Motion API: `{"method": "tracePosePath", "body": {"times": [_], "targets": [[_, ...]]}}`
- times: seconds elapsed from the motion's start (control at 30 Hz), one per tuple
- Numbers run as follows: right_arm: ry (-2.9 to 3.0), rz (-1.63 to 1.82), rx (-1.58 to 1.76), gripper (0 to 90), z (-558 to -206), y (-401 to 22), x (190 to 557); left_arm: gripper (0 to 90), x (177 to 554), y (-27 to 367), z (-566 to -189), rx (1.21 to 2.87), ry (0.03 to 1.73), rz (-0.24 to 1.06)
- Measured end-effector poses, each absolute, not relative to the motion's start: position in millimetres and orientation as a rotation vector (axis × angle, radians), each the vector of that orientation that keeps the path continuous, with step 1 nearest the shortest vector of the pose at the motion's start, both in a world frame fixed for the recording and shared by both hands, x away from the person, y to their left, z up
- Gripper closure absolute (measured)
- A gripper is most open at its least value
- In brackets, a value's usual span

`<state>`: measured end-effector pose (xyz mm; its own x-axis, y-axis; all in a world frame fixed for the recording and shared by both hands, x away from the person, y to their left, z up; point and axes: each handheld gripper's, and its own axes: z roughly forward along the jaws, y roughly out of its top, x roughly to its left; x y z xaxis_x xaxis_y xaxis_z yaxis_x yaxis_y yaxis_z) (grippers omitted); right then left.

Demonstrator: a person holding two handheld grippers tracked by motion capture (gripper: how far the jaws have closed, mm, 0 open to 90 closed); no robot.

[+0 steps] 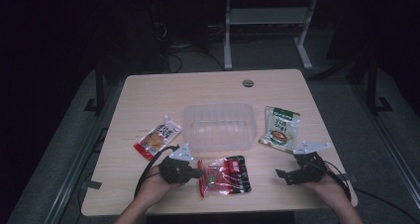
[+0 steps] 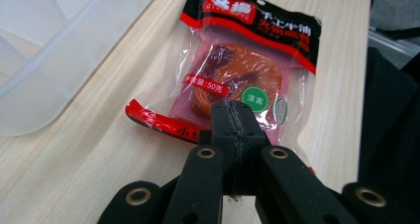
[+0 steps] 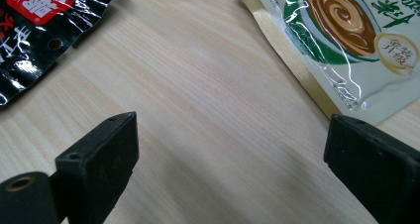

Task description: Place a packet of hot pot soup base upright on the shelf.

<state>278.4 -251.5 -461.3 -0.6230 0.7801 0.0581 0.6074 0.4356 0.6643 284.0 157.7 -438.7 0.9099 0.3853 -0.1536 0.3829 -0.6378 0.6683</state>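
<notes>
A red and black snack packet [image 1: 227, 177] lies near the table's front edge, with a reddish disc showing through its clear window [image 2: 237, 70]. My left gripper [image 1: 199, 173] is at the packet's left end. In the left gripper view its jaws [image 2: 232, 110] are pressed together on the packet's near edge. My right gripper [image 1: 287, 176] rests low at the front right, and its jaws [image 3: 230, 149] stand wide apart over bare wood. A green and white packet [image 1: 281, 127] lies just beyond it [image 3: 346, 30]. A corner of the red and black packet [image 3: 34, 21] shows in the right gripper view.
A clear plastic container [image 1: 219, 135] stands in the middle of the table, its wall close to the left gripper [image 2: 49, 60]. An orange packet [image 1: 158, 137] lies to its left. A round cable hole [image 1: 248, 83] sits near the far edge. A desk frame stands beyond.
</notes>
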Motion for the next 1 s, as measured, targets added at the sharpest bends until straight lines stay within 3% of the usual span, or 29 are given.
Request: {"method": "tracePosePath", "body": {"times": [1.0], "targets": [[2.449, 0.965, 1.214, 6.4, -461.4, -251.7, 278.3, 89.9, 289.7, 154.0, -453.7, 2.455, 0.587, 0.025]]}}
